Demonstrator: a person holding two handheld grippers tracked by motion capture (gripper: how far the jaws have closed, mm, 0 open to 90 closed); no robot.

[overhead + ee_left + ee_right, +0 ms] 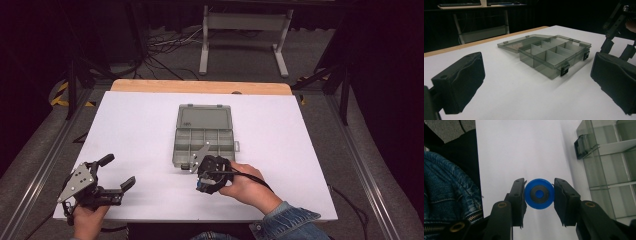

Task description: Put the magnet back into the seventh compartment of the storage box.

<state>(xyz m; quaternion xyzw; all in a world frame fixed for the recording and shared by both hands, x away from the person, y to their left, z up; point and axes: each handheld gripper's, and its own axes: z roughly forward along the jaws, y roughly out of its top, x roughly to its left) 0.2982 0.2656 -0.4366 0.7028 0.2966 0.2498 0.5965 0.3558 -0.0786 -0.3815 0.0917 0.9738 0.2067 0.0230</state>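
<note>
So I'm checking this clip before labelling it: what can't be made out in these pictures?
- Blue round piece: face-on between the right gripper pads, so its depth is hidden; in the high view the hand covers it.
- Organizer box: near-left corner hidden by that gripper in the high view.
- Left gripper: open, empty; wrist cut off by the bottom edge.

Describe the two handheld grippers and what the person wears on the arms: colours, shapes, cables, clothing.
Both are black two-jaw tools. The left gripper carries a grey three-cornered plate on top, and its jaws end in thick, blocky black pads. The right gripper has slimmer black fingers on arms with brass-coloured pivot rivets, and a black cable trails from it. The right arm wears a blue denim sleeve with a metal zip.
</note>
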